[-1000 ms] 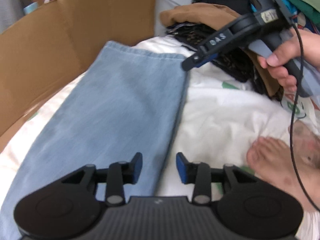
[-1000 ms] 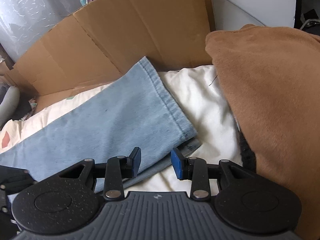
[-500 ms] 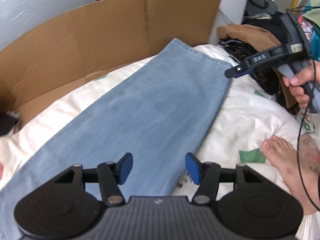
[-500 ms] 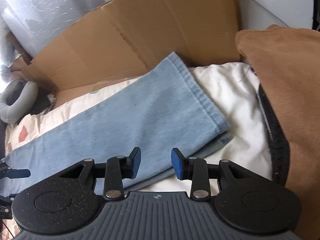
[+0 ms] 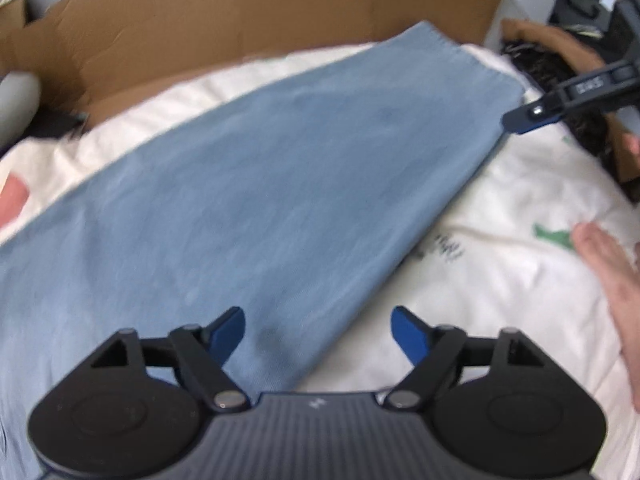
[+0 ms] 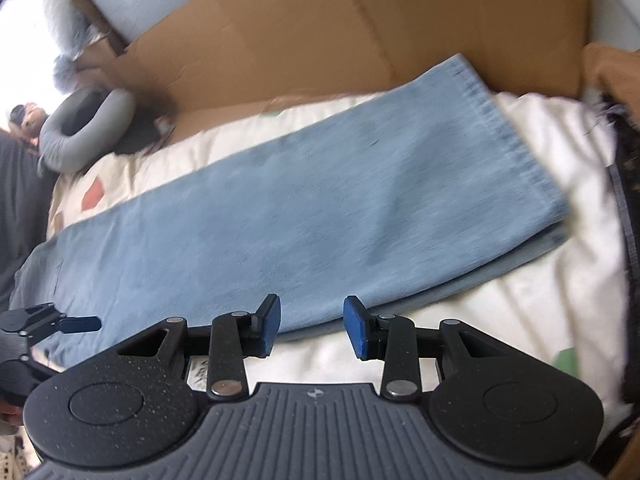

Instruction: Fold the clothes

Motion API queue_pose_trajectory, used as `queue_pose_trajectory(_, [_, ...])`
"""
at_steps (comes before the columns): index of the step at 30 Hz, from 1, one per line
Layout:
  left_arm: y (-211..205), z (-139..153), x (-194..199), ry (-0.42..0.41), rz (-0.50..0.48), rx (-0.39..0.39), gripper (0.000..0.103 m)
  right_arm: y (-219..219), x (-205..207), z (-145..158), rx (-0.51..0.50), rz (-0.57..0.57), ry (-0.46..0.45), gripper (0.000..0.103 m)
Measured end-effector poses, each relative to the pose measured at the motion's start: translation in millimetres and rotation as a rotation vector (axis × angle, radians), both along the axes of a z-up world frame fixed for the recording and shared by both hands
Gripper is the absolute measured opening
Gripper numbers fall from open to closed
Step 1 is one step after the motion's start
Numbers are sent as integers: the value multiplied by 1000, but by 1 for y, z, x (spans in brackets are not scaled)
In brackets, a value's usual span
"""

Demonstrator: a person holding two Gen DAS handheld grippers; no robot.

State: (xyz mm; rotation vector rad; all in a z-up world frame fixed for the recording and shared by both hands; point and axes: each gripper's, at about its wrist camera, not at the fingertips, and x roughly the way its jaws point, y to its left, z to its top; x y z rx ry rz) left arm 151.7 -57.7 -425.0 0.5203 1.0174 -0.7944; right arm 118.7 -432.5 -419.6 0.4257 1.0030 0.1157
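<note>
Light blue jeans (image 5: 248, 200) lie flat on a white printed sheet (image 5: 512, 208), legs stacked one on the other, hem at the far end (image 6: 516, 136). My left gripper (image 5: 318, 330) hovers open over the jeans' near long edge, holding nothing. In the left wrist view my right gripper (image 5: 524, 117) shows at the upper right, beside the hem corner. In its own view the right gripper (image 6: 311, 324) is open above the long edge of the jeans (image 6: 320, 216), empty. My left gripper (image 6: 80, 323) shows at the far left of that view.
A cardboard sheet (image 5: 224, 20) stands along the far side of the bed. A brown garment over dark clothes (image 5: 560, 52) lies past the hem. A grey neck pillow (image 6: 80, 132) sits at the far left. A bare foot (image 5: 608, 280) rests on the sheet at right.
Both grippers have drawn back along the jeans, away from the hem, so more of the leg shows. The left gripper's jaws have spread wider. The jeans lie as before.
</note>
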Motion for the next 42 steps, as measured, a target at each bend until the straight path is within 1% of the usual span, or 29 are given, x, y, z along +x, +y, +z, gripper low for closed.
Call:
queue_pose_trajectory(5, [18,-14,-1,-31,55,57,85,30,3,-5,4,99,17,43])
queue_pose_trajectory(11, [38,-15,10,-78,148,105,86,74,4,-11,18,255,27,44])
queue_pose_trajectory(16, [54,1,17,-87,229,55,87,109,7,-13,56,361,48,44])
queue_pose_trajectory(21, [62,12,23,-122,290,7,87,143,12,-15,50,461,49,44])
queue_pose_trajectory(24, [66,14,24,-135,323,-1,87,161,16,-17,51,491,41,44])
queue_pose_trajectory(28, [74,16,24,-145,371,-10,88,176,23,-19,39,452,14,44])
queue_pose_trajectory(30, [80,15,22,-150,394,-8,89,183,26,-22,16,449,-3,44])
queue_pose_trajectory(32, [86,14,20,-160,409,3,90,190,29,-28,-16,444,0,44])
queue_pose_trajectory(37, [98,8,13,-175,426,36,91,205,34,-38,-107,506,-1,45])
queue_pose_trajectory(39, [103,5,10,-183,434,53,91,207,36,-38,-126,525,1,45])
queue_pose_trajectory(42, [111,1,4,-211,453,94,91,207,40,-37,-112,516,23,46])
